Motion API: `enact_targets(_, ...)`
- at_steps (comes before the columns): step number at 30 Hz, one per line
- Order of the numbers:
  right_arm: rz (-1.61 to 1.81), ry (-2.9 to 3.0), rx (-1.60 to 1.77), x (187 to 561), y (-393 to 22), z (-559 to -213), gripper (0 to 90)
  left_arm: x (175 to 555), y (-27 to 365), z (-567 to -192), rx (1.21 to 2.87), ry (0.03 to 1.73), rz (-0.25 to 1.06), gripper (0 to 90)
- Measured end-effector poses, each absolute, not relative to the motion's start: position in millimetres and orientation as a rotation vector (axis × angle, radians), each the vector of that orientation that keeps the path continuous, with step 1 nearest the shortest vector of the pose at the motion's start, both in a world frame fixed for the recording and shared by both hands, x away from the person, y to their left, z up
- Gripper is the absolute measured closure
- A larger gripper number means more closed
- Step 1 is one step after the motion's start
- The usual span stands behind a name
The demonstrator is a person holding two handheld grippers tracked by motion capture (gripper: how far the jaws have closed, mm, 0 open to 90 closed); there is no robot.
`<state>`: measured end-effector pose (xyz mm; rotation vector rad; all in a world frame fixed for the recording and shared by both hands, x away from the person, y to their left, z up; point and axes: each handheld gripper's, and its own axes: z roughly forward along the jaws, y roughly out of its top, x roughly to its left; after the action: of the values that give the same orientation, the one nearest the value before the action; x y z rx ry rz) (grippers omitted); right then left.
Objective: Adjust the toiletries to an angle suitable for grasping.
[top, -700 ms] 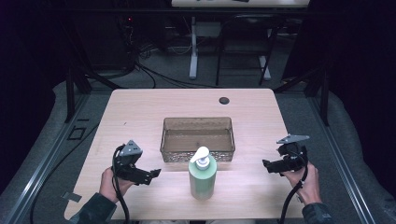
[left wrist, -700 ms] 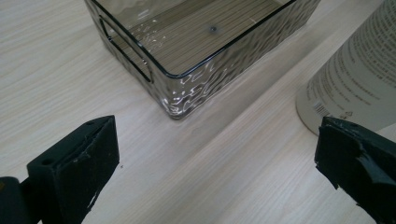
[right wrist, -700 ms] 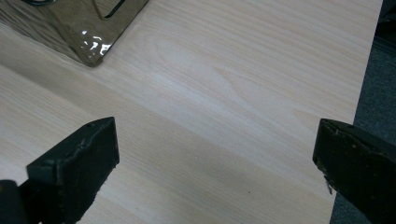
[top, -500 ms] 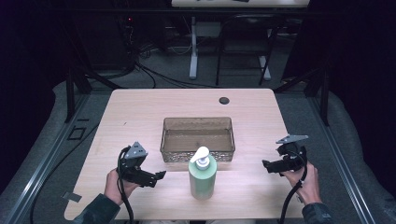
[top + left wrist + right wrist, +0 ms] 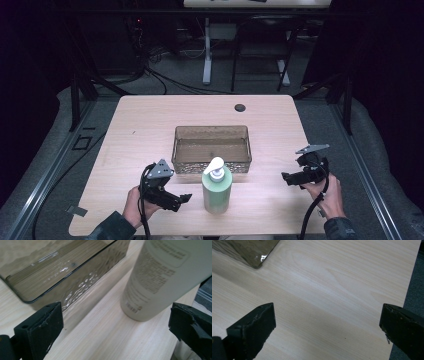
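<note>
While the person's left gripper [image 5: 181,199] hung low over the near part of the table [image 5: 150,120], its jaws stood wide apart with nothing between them, and they pointed toward the green pump bottle [image 5: 216,189] that stood just to their right in the high view. The bottle stood upright, its long axis vertical and its white pump head on top, close in front of the near wall of the smoky clear plastic bin [image 5: 211,148]; I could not tell whether the two touched. In the left gripper view the foot of the bottle [image 5: 160,277] sat ahead and toward the right-hand jaw, with the bin [image 5: 62,272] off toward the other jaw and a strip of bare wood between them. So the left gripper was plainly the nearer one, and I judged a short sideways reach would bring the jaws around the bottle's body.

The right gripper [image 5: 292,178] was well apart from the bottle, out near the table's right edge, jaws likewise spread and empty over bare wood, with a corner of the bin [image 5: 249,252] far off at the top of its own view. Between it and the bottle the tabletop lay open. The near edge of the table ran close behind the bottle, so there was little room toward the person, while the bin blocked the far side.
</note>
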<state>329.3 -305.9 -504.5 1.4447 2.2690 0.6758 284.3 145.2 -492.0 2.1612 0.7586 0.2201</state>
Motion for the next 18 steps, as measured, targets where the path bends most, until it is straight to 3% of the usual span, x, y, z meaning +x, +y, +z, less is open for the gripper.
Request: enact_targets(18, 0.667, 2.251, 1.466, 330.8, -314.0, -500.5, 0.2, 266.5, 107.6, -477.6, 2.147, 0.629, 0.202, 0.0)
